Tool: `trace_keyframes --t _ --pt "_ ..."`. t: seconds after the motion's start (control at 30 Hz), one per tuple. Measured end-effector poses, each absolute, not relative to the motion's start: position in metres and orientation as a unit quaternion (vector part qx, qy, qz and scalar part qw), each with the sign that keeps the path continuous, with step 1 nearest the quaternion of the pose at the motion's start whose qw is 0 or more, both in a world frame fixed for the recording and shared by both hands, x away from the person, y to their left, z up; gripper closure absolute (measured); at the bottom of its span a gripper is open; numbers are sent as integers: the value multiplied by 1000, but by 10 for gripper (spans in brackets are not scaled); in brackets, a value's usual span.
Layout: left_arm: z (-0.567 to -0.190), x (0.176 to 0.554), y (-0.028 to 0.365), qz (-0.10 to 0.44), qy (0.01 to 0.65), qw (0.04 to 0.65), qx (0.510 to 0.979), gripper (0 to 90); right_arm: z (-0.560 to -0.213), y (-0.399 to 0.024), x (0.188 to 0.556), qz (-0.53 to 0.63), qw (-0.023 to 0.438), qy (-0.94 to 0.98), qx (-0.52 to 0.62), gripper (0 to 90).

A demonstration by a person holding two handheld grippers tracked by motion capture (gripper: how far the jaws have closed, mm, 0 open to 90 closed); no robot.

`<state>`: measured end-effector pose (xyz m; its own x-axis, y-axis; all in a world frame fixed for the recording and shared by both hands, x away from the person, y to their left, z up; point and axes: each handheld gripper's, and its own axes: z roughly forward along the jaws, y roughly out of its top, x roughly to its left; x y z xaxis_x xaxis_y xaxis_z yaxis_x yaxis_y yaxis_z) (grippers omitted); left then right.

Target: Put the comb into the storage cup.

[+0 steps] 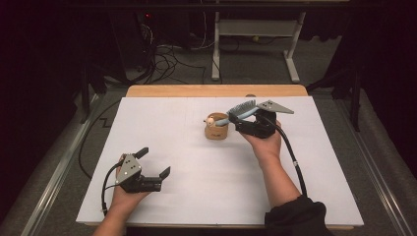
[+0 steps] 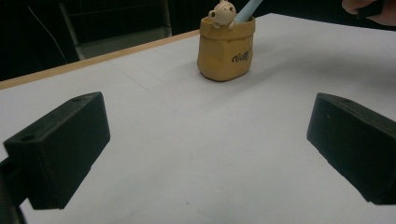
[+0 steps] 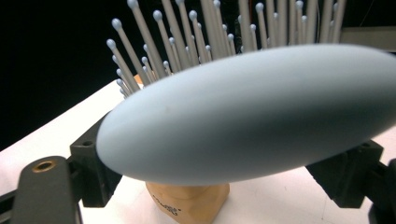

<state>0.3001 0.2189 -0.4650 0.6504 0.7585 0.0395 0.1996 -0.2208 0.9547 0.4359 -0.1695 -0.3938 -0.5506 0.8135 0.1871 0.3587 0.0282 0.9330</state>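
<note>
Gripping the pale blue hairbrush (image 1: 242, 110) by its head, the right gripper (image 1: 247, 123) has its jaws clamped on either side, and the handle slants down into the tan holder (image 1: 216, 129) with a small figure on its rim. My guess is the brush is being placed in or drawn out; I cannot tell which. The left gripper (image 1: 155, 162) rests near the front of the white surface (image 1: 206, 172), jaws apart and holding nothing, well clear. Nothing else crowds the holder.
</note>
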Motion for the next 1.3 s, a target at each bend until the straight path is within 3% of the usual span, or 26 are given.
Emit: trace_keyframes --t 1.3 --pt "-465 300 219 262 326 531 737 4 -395 -171 436 542 208 697 421 132"
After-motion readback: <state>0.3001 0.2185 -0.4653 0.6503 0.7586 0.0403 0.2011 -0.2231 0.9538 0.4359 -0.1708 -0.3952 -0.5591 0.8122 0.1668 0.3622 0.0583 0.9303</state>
